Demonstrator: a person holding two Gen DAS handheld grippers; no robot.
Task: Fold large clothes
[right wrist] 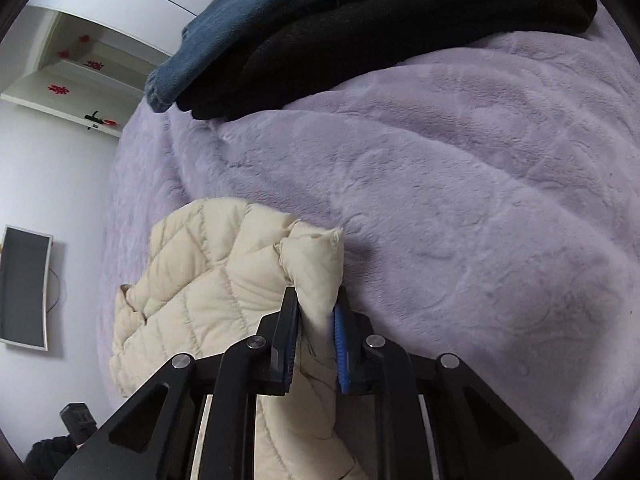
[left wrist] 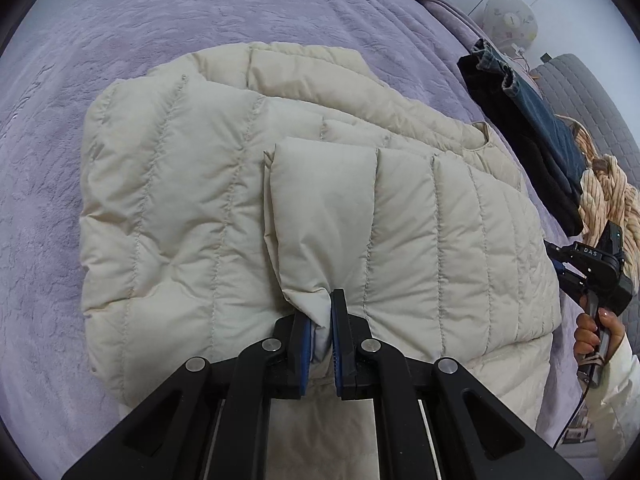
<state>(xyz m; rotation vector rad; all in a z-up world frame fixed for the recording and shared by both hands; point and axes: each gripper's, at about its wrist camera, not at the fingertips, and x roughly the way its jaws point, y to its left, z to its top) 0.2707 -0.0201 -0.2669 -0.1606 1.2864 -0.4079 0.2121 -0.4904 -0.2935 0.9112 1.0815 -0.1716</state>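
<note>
A bed is seen covered by a lilac plush blanket (left wrist: pixel 168 24), its pile crushed into faint swirls; a cream quilted down jacket (left wrist: pixel 192 208) is spread across it, partly folded over on itself (stitched channels running across the panels); near the blanket's edge, apart from the jacket, a dark pile is laid, made up of a black garment (right wrist: pixel 360 44) with blue denim jeans (right wrist: pixel 224 36) lying against it.

A purple blanket (left wrist: pixel 160 40) covers the bed. Folded jeans (right wrist: pixel 248 12) and a black garment (right wrist: pixel 360 40) lie on it. A screen (right wrist: pixel 24 288) hangs on the wall.
</note>
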